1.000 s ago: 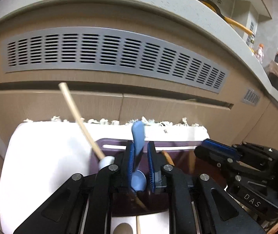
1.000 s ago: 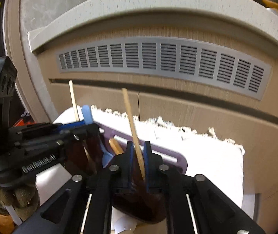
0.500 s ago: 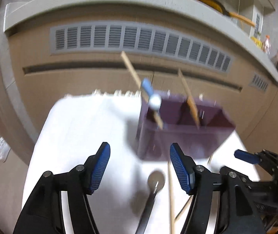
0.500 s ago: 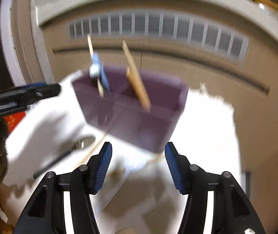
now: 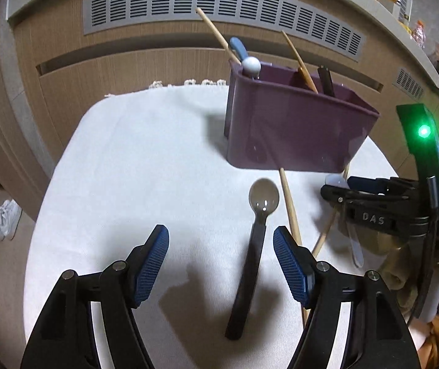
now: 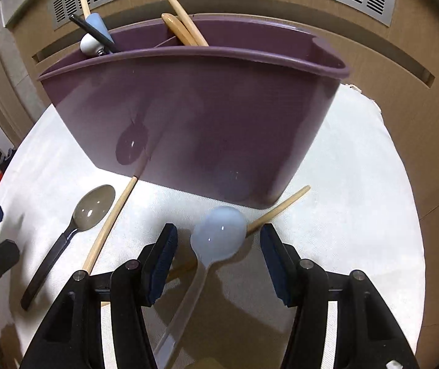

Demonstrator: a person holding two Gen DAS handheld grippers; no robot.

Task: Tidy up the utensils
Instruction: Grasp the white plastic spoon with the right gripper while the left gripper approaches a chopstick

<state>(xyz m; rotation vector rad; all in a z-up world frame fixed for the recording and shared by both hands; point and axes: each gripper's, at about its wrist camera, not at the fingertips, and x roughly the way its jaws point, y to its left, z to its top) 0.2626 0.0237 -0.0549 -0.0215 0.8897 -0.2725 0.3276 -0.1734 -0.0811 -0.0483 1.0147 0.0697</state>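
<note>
Left wrist view: the left gripper (image 5: 221,246) hangs over the white cloth (image 5: 133,166), its blue-padded jaws spread wide and opening further. The dark-handled spoon with a grey translucent bowl (image 5: 257,230) lies on the cloth between the jaws, nearer the right one, not touched. A pale wooden chopstick (image 5: 290,209) lies just beside it. The purple plastic utensil caddy (image 5: 293,132) stands behind, with utensils upright inside.

Right wrist view: the right gripper (image 6: 217,244) has its jaws moderately apart and closing. The bowl of the pale blue translucent plastic spoon (image 6: 217,233) sits between the pads, clear of both. It rests across a second wooden chopstick (image 6: 281,207) close to the caddy's front wall.
</note>
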